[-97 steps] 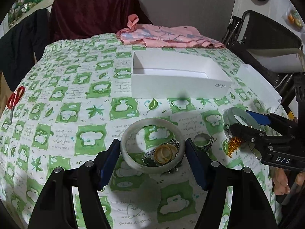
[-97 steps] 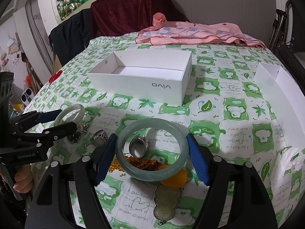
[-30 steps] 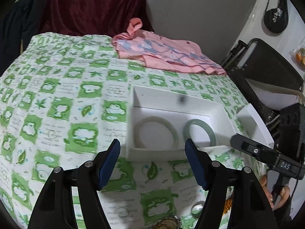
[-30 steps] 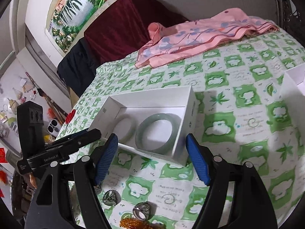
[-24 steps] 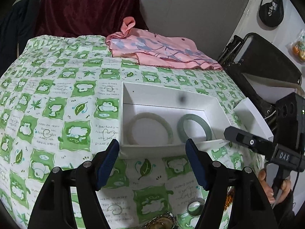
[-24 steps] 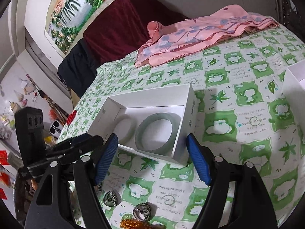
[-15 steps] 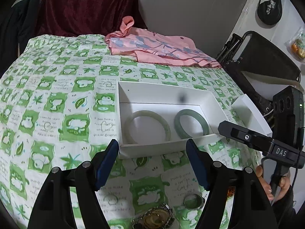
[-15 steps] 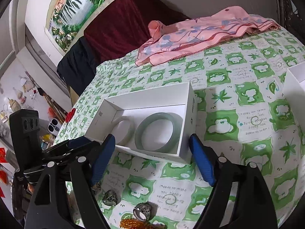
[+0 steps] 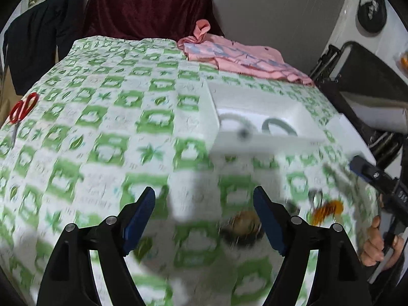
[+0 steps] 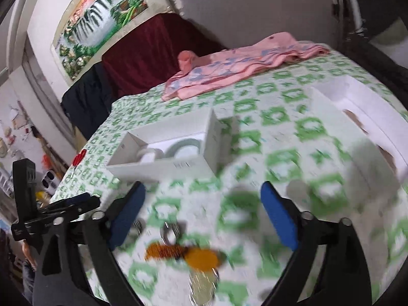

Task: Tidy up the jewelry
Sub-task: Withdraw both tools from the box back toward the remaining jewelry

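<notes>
1. Jewelry left to sort, namely rings (image 10: 171,230), an orange bead string (image 10: 165,251), an amber piece (image 10: 201,257) and a gold pendant (image 9: 246,225), lies blurred near the table's front edge.
2. Two bangles (image 9: 276,127) already lie side by side in the white box (image 10: 163,164) toward the table's middle.
3. Left gripper (image 9: 204,219) and right gripper (image 10: 201,215) both stand wide, jaws just opened further, nothing between them.
4. Likely next: picking small pieces. Settle the hand first, straddle one ring only, and close gently so it doesn't skid on the cloth (image 9: 102,127).
</notes>
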Motion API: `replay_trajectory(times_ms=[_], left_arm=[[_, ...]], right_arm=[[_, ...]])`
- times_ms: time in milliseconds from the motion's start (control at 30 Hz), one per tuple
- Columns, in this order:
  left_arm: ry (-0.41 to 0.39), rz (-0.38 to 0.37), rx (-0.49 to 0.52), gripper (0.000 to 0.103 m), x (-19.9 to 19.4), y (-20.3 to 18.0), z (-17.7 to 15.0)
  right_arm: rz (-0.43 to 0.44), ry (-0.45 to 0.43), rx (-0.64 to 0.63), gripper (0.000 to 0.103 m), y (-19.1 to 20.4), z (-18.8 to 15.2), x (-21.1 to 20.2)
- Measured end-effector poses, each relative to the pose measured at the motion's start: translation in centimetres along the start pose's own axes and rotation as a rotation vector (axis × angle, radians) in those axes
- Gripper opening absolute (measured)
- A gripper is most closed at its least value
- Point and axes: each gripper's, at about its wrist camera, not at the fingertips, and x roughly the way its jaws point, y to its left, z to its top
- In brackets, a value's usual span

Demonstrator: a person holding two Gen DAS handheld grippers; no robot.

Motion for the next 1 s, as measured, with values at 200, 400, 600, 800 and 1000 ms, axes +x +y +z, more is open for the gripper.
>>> replay_trajectory(times_ms=[200,400,600,800,1000], left_arm=[[0.020,0.033,0.103,0.080,-0.4,-1.5,-2.1],[0.014,0.082,0.283,0.081,0.1,-4.8,-3.4],[0.011,0.183,0.302,0.081,0.7,-4.5,-3.4],[-0.014,0.242,0.064,0.080,0.0,0.9,-1.4],[-0.033,0.229,0.241,0.079,0.1,-2.6,-2.3]], right_arm=[[-0.015,-0.018,0.028,0.092,-0.7,-0.8,-0.8],[-0.017,0.005,0.020,0.092,-0.5,-0.9,-0.2],[-0.022,0.016,0.021,0.092,-0.5,-1.0,0.1],[-0.012,0.019,0.029,0.092,-0.6,-0.9,0.1],[-0.002,0.021,0.015,0.092,-0.3,-1.0,0.0]])
